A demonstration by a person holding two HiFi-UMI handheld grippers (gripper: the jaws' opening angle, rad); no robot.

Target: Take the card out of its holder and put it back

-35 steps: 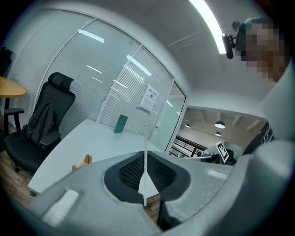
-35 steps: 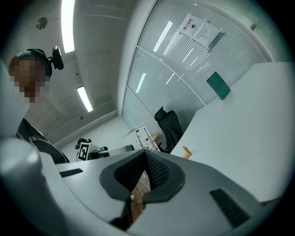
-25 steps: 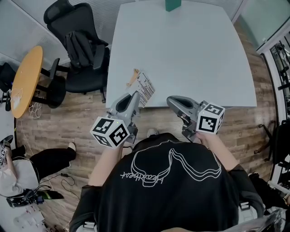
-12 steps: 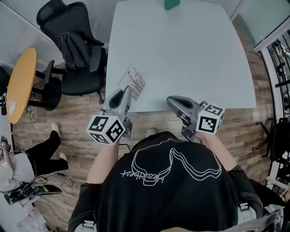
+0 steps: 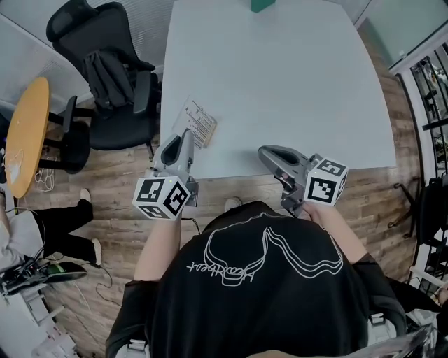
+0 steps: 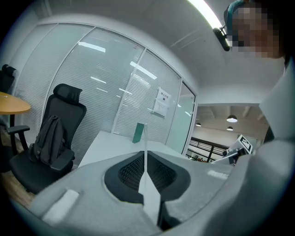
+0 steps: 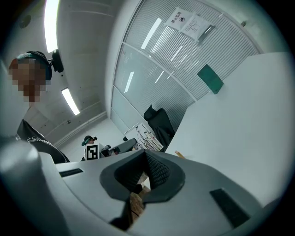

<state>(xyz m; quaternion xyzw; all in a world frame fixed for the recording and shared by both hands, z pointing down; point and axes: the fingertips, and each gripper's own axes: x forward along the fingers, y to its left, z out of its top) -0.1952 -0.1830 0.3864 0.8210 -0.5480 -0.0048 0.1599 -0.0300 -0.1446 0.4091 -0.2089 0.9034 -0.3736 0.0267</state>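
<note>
My left gripper [image 5: 187, 134] is shut on a white printed card [image 5: 198, 122] and holds it over the front left corner of the white table [image 5: 280, 77]. Whether the card sits in its holder I cannot tell. In the left gripper view the card [image 6: 145, 152] shows edge-on, pinched between the dark pads. My right gripper [image 5: 266, 152] hovers at the table's front edge, shut with nothing in it. From the right gripper view, the card [image 7: 148, 136] and the left gripper's marker cube [image 7: 92, 151] lie beyond the closed right gripper [image 7: 146, 159].
A green block [image 5: 264, 5] stands at the table's far edge. A black office chair [image 5: 105, 77] with a bag on it stands left of the table, beside a round orange table [image 5: 24, 133]. A person's legs [image 5: 52, 227] cross the wooden floor at left.
My left gripper has carried the card leftward along the table's front edge toward the left corner, and the card has turned a little. The right gripper has barely shifted.
</note>
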